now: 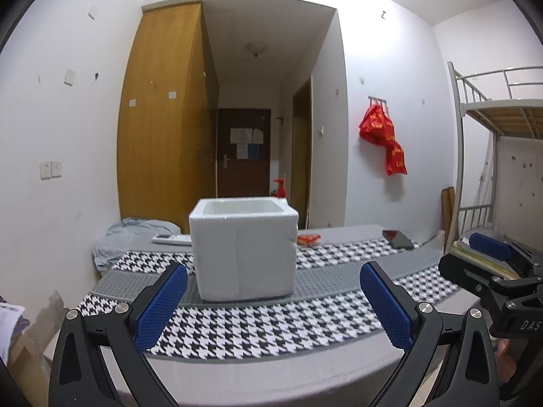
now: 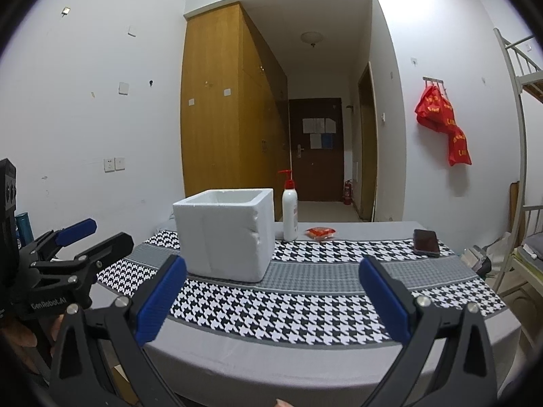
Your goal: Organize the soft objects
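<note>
Left gripper [image 1: 273, 300]: blue-padded fingers spread wide, nothing between them, touching nothing; held above the near edge of the table, in front of the foam box.
Right gripper [image 2: 271, 298]: fingers likewise spread wide and empty, in front of the foam box and off to its right.
Foam box [image 1: 243, 252]: white, open-topped, upright on the houndstooth runner [image 1: 271, 325] in the middle of the table [image 2: 305, 356].
Soft objects: a grey-blue cloth [image 1: 132, 237] lies crumpled left of and behind the foam box; a small red-orange packet [image 2: 320, 232] lies behind it to the right.
Only in left wrist view: the cloth and a white remote [image 1: 171, 238] just left of the foam box.
Only in right wrist view: a white pump bottle [image 2: 290, 213] with a red top, standing just right of the foam box.
Both views: a dark phone [image 2: 426, 242] far right of the foam box.
</note>
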### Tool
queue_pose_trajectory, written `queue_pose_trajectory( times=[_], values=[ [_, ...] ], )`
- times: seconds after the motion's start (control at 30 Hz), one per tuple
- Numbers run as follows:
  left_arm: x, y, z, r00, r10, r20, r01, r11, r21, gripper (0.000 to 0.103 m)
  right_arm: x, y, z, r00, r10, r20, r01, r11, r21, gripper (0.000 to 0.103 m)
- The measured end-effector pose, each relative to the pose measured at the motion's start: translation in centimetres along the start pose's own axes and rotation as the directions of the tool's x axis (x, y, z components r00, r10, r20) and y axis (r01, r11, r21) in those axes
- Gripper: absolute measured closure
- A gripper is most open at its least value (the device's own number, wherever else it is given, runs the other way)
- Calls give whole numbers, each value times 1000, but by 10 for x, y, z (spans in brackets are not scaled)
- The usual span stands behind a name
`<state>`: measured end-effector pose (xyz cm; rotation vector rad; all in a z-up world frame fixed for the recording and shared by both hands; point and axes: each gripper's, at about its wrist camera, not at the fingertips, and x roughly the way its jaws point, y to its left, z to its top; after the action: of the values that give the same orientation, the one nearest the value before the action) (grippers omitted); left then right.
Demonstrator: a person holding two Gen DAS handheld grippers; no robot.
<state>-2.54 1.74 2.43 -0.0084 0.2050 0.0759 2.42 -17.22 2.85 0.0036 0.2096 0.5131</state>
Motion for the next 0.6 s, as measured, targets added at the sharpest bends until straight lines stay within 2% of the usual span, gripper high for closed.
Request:
queue_pose_trajectory(
  times=[0.3,0.43,0.6],
  values=[
    [-4,4,-17,1000,8,-5,-8,1000,-3,1,-6,5,-17,1000,-8,2,8,1000,13,0],
    [-6,4,-20,1000,13,-3,-13,1000,-6,1,-4,10,-24,1000,-6,-17,6,1000,3,0],
    [-11,1,-18,1000,7,9,-7,1000,10,1,-9,11,-22,1000,-3,0,3,1000,1,0]
  ],
)
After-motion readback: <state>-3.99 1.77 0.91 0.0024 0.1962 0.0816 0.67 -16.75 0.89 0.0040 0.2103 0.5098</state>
